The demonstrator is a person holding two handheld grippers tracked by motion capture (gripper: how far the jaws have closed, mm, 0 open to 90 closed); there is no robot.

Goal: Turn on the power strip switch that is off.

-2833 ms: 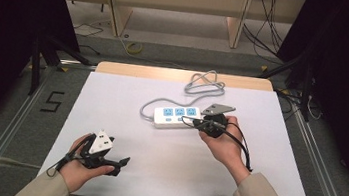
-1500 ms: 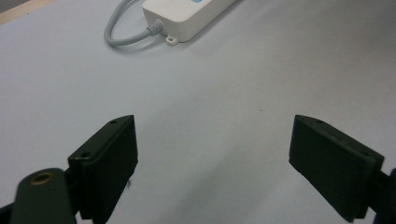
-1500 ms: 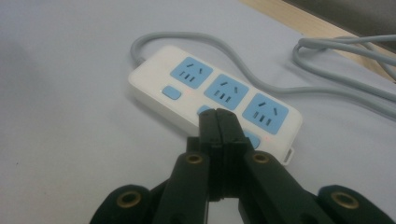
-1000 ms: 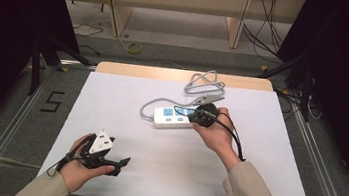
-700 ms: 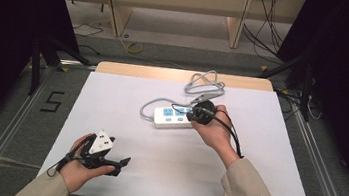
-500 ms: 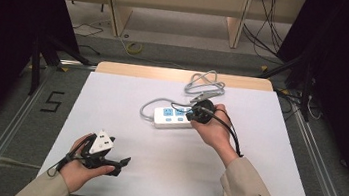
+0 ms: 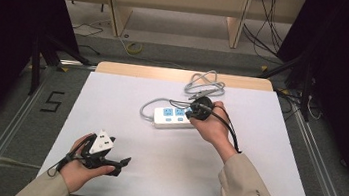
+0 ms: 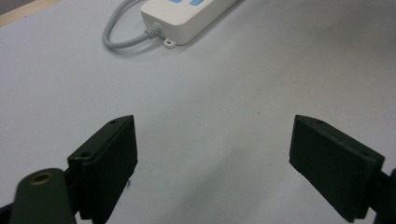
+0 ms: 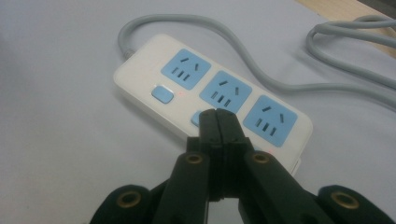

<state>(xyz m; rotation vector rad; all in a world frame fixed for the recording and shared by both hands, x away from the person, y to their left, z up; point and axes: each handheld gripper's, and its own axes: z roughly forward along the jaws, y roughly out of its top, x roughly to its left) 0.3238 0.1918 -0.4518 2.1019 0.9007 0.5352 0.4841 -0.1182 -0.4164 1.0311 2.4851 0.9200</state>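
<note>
Right tool (image 9: pixel 217 116) clenched empty, tips over the middle switch of the white power strip (image 7: pixel 175 117) at desk (image 7: pixel 256 153) centre. Left tool (image 8: pixel 212 154) released, near front-left edge, well apart from strip.

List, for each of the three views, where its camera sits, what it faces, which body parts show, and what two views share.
High view: above the person's side, facing down on the white table; both forearms, left gripper, right gripper.
Left gripper view: on the left gripper, facing bare table between open jaws.
Right gripper view: on the right gripper, closed jaws over the power strip.
Shared: power strip, grey cord.
</note>
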